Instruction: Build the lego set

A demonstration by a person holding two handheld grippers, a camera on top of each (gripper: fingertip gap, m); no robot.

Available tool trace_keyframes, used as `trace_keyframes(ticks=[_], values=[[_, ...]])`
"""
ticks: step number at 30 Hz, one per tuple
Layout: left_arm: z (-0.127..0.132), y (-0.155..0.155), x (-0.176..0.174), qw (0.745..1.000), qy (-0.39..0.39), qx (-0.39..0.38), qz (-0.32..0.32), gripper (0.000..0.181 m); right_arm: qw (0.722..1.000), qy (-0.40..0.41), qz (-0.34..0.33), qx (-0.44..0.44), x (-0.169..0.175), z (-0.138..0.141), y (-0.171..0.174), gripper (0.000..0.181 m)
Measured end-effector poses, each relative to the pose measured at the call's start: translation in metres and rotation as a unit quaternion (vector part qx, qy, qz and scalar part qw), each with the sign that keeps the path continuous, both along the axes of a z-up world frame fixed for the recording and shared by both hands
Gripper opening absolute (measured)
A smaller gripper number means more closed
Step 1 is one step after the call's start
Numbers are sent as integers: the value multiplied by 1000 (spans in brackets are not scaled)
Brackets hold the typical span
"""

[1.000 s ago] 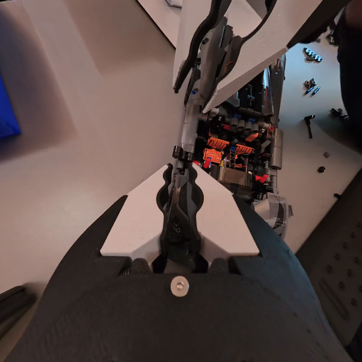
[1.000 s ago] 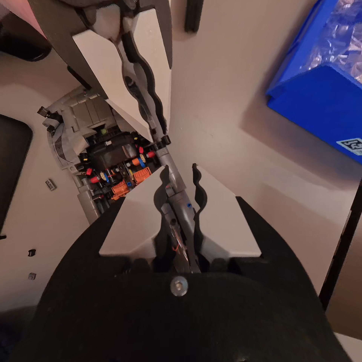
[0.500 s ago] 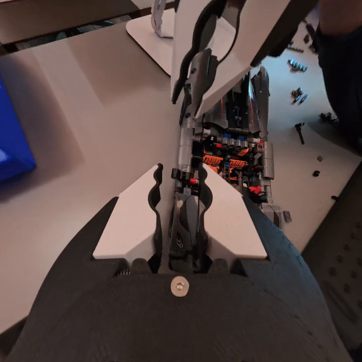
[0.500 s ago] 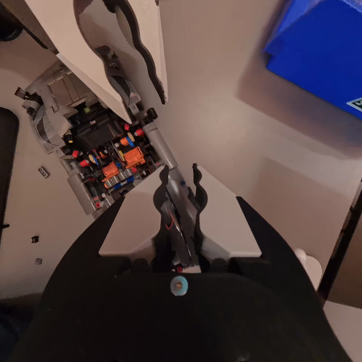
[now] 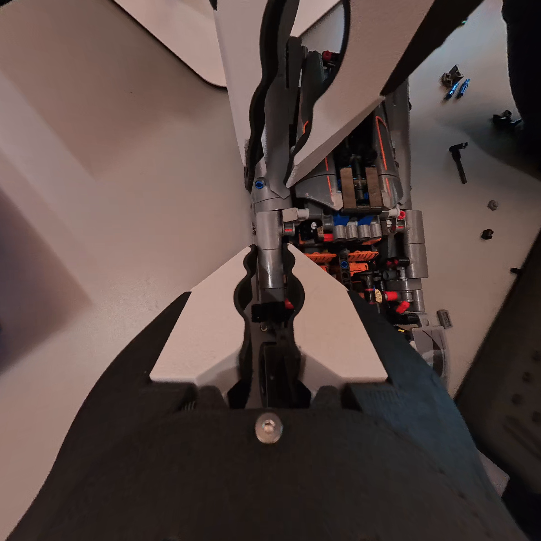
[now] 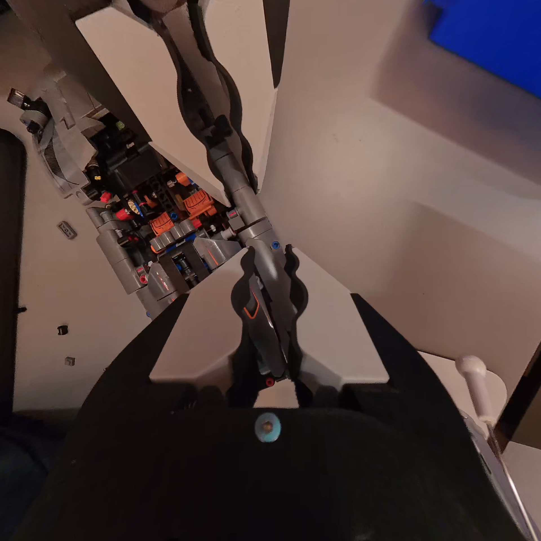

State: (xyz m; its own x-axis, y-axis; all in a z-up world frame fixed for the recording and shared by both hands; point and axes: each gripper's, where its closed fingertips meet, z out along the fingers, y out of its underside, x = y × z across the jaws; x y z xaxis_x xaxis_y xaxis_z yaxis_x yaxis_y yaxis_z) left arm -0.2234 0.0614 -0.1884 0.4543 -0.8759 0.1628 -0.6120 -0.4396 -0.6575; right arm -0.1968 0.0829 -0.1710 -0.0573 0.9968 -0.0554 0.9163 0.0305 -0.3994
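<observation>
Left wrist view first: the left gripper [image 5: 270, 248], black-bodied with white wedge fingers and wavy black pads, is clamped on one long side rail of the grey, black and orange brick-built lego vehicle model [image 5: 360, 205], its pads pressed against a grey cylindrical section and the black connector below it. The model lies on the pale matte tabletop [image 5: 117, 175], running away from the camera, with its open middle showing orange, red and blue pieces. Opposite, the right gripper [image 5: 288, 172] comes down from the top edge and grips the same rail farther along. This view alone shows the loose pieces to the model's right: two small blue pins [image 5: 458, 87], a black L-shaped piece [image 5: 458, 159] and a few small dark bits (too small to tell apart). Right wrist view: the right gripper [image 6: 268, 247] is closed on the tapered grey and black end of that rail, where an orange line is printed, while the left gripper [image 6: 243, 187] holds the rail from the far side. Only here does a bright blue box [image 6: 491, 41] show at the upper right corner, plus a white rounded stand [image 6: 475, 383] at the lower right. No writing is readable in either view.
</observation>
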Motion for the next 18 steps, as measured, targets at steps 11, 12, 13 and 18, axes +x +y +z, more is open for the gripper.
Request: trace_keyframes(ticks=[11,12,13,18], values=[[5,0,-1,1000,-28,12,-2,15,1000,-2,0,-1,2,0,0,18],[5,0,-2,999,-30,13,-3,15,1000,-2,-1,-1,2,0,0,18],[6,-1,-2,999,-33,15,-5,15,1000,-2,-1,-2,2,0,0,18],[8,-2,-4,999,-50,15,-10,15,1000,-1,-5,-6,4,0,1,18]])
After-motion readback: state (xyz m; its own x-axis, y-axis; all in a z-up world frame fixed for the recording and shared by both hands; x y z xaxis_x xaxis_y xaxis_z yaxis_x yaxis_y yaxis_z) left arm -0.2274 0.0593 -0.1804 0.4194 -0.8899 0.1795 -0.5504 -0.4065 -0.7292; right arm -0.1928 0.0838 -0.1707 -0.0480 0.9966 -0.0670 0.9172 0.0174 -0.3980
